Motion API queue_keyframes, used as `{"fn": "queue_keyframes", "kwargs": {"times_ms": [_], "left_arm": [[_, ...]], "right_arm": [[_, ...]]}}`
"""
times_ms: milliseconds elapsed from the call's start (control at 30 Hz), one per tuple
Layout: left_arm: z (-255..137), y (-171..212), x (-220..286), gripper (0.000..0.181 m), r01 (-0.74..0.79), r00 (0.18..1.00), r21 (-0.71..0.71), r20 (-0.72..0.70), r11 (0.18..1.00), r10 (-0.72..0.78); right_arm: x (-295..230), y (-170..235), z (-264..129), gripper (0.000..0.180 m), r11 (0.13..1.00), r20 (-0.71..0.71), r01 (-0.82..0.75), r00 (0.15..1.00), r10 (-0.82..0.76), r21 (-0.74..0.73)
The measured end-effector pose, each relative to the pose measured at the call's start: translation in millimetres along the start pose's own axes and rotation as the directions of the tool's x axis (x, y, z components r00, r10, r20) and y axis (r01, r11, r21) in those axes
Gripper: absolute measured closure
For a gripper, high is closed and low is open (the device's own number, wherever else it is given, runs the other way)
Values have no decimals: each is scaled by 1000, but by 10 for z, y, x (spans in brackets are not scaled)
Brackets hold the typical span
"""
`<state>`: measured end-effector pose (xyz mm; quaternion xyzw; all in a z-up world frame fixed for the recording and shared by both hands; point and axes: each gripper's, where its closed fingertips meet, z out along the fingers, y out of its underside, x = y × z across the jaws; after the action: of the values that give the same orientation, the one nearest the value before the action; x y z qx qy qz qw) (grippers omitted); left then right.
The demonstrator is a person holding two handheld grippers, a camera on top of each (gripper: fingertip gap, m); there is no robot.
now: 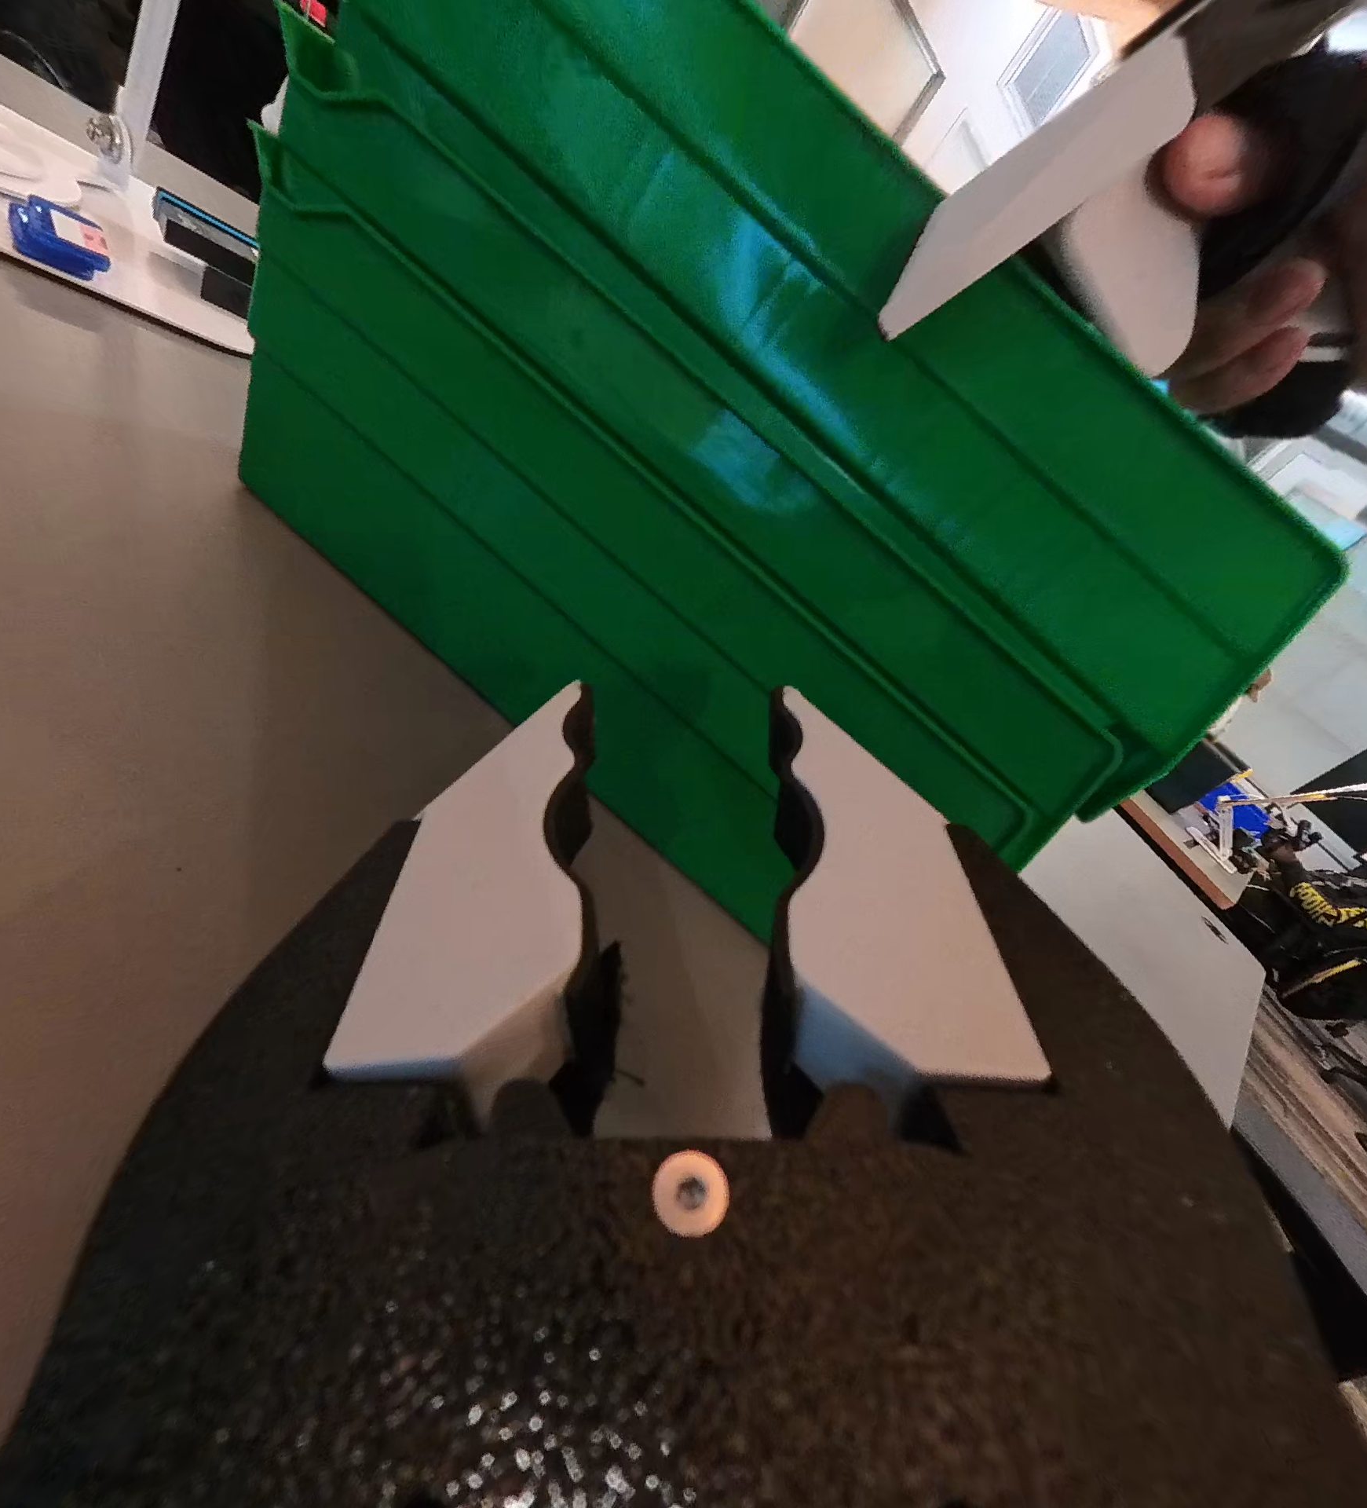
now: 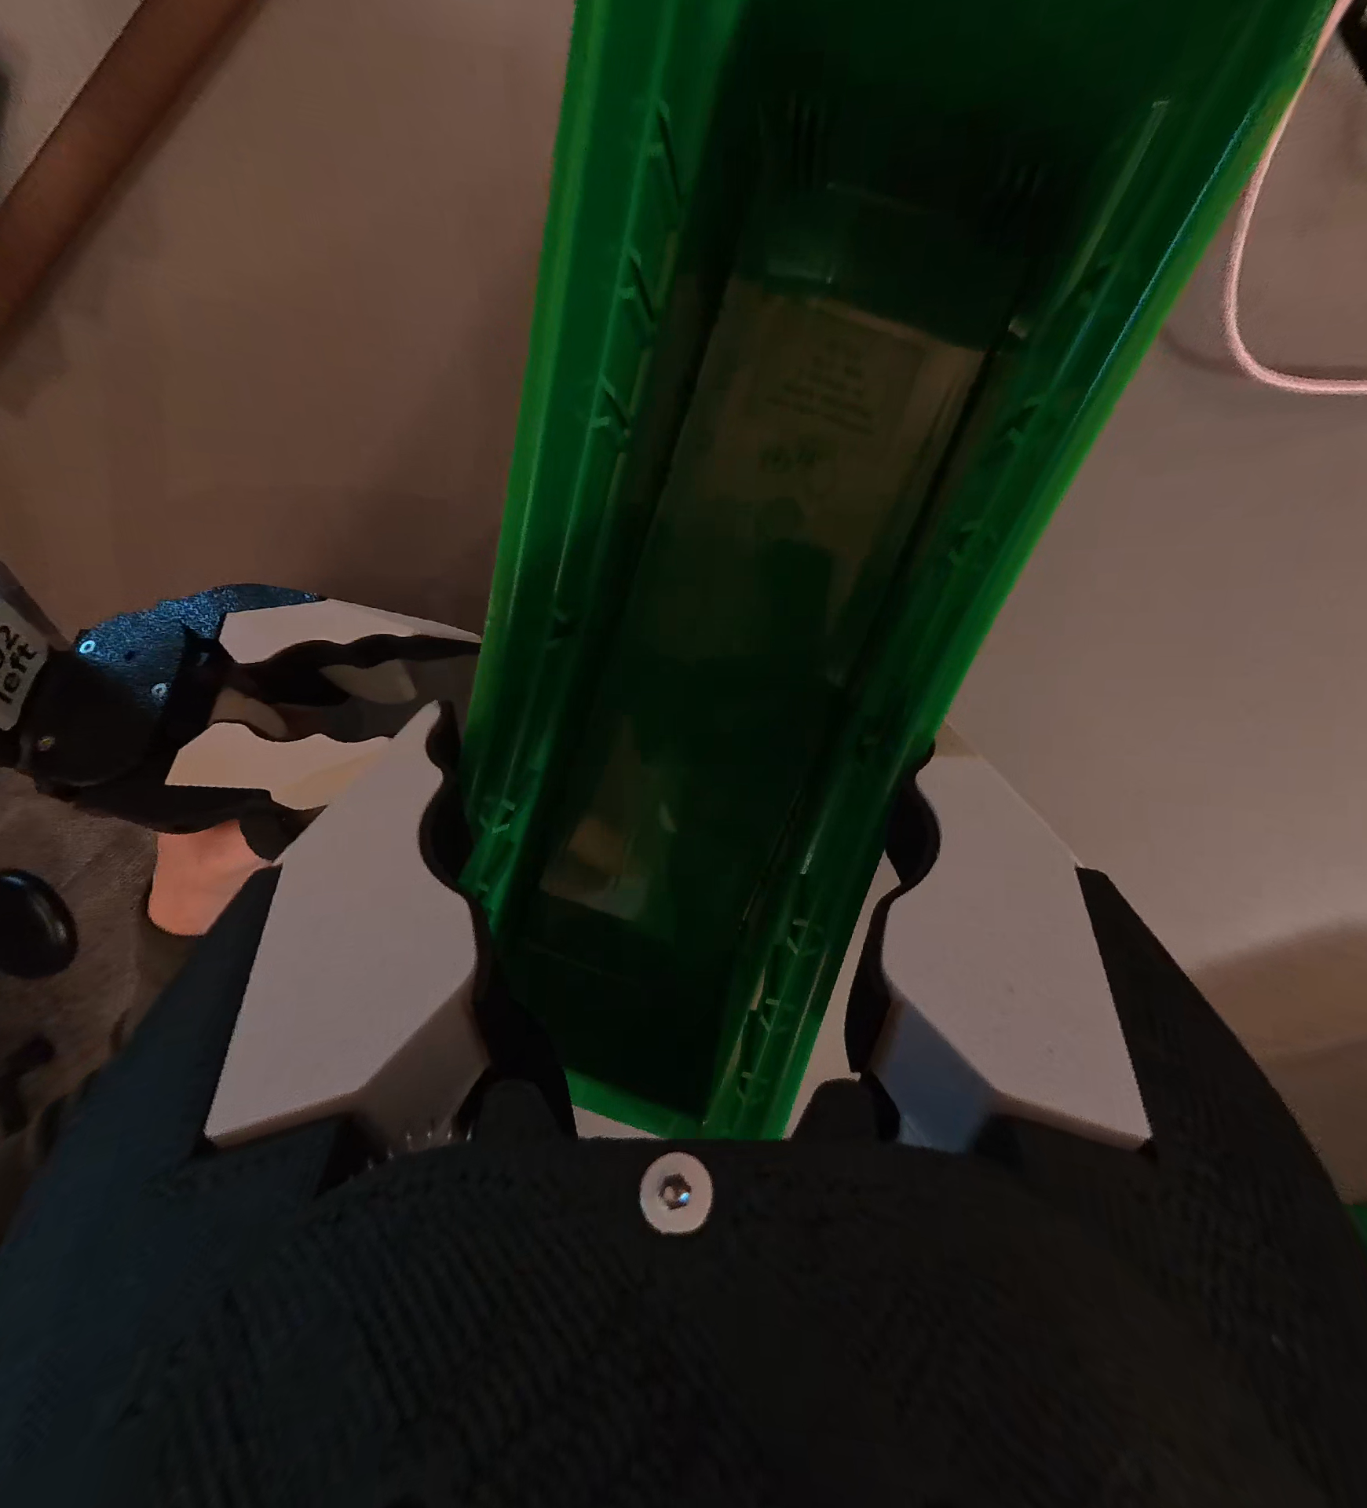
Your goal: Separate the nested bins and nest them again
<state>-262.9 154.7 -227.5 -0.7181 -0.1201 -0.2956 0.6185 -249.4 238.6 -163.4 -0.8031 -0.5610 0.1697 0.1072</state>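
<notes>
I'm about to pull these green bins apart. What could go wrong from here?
1. The right gripper straddles the top bin, but its fingers look wide; if the grasp is loose, the bin may slip.
2. The stack is tilted on the table; lower bins could come up together or topple.
3. The left gripper is open beside the bottom bin, holding nothing, so the stack is unbraced.

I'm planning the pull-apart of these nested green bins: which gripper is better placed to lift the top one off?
Likely the right gripper: its jaws already straddle the top green bin. The left gripper is open beside the lower bins, apparently gripping nothing, so it better suits steadying them.
</notes>
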Motion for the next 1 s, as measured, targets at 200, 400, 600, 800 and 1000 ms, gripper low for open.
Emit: {"fn": "queue_keyframes", "kwargs": {"times_ms": [200,400,600,800,1000], "left_arm": [[10,15,-11,140,1,1000,-6,5,1000,-1],[26,38,-20,140,-4,1000,-19,14,1000,5],[24,34,-16,141,-4,1000,-16,12,1000,4],[27,36,-19,139,-1,1000,-17,11,1000,1],[2,-8,-41,133,6,1000,11,22,1000,-6]], "right_arm": [[16,23,88,72,1000,19,-15,1000,15,16],[14,18,106,72,1000,6,-3,1000,3,24],[20,6,179,71,998,-26,45,999,-44,44],[31,-17,198,49,989,-79,85,994,-76,117],[-38,-103,-374,35,837,-88,160,987,-134,523]]}}
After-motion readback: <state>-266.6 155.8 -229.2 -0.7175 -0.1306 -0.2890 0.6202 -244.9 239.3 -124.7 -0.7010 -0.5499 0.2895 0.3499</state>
